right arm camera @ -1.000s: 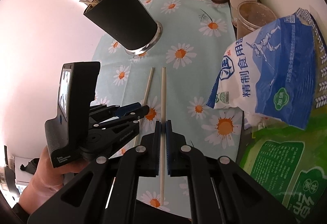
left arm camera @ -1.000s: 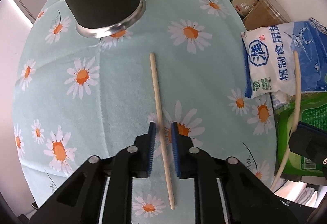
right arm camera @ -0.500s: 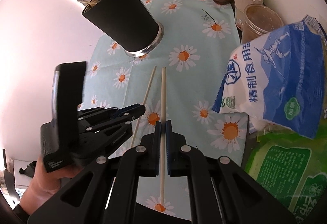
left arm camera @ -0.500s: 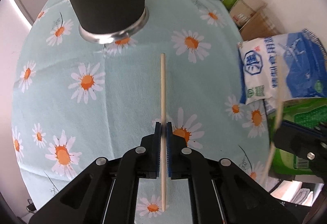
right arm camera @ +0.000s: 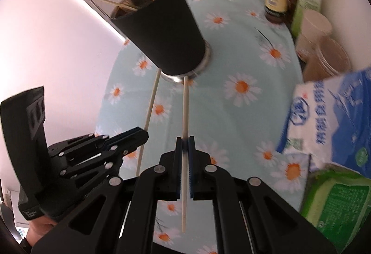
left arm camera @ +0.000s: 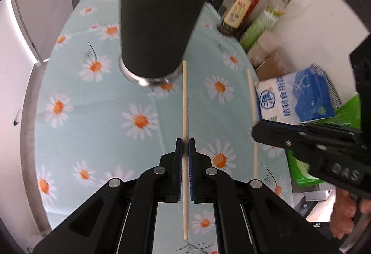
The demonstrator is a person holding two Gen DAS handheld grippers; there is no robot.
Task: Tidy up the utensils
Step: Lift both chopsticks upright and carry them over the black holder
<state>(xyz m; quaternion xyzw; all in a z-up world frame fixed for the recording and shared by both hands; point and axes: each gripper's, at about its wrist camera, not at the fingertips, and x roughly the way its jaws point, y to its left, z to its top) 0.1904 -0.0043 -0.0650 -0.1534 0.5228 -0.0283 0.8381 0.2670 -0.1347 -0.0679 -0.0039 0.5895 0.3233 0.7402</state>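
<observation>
Left wrist view: the black holder (left arm camera: 157, 31) stands on the table (left arm camera: 92, 114), the left gripper (left arm camera: 185, 146) clamps one chopstick (left arm camera: 184, 101) mid-length, the right gripper (left arm camera: 256, 128) another (left arm camera: 251, 96) (both apparently bound for the holder).

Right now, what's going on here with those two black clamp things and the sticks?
A person holds a clamp in each hand. The left gripper is shut on one chopstick, the right gripper on another chopstick. Both point toward the black holder on the daisy tablecloth, which already has chopsticks in it.
</observation>
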